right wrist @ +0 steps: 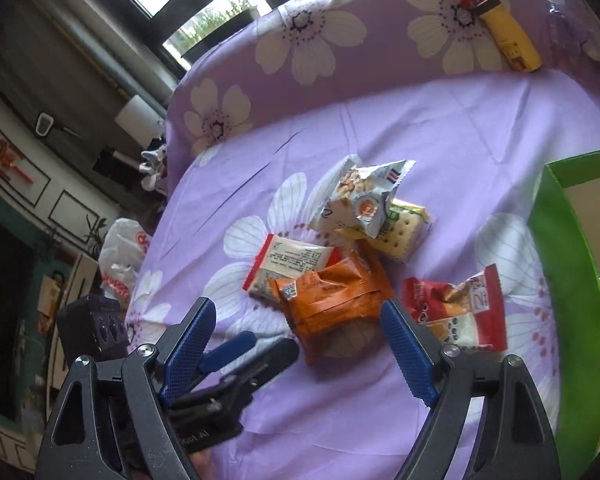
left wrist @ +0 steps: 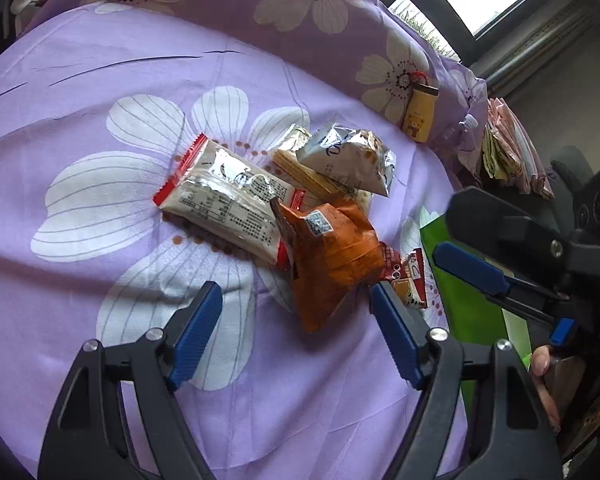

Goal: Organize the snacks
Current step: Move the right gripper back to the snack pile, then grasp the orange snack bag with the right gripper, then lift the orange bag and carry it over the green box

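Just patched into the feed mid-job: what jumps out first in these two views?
A heap of snack packets sits mid-sheet on the purple flowered sheet, with the orange packet nearest and on top, partly over the white red-edged packet. Both the left gripper and right gripper are open and empty, pointing at that orange packet. A green box stands at the right edge.

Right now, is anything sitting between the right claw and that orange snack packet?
Nothing visible does. The right claw is open with the orange packet lying just ahead of its fingertips on the purple sheet. The left claw pokes in from the side, beside the packet rather than across the path.
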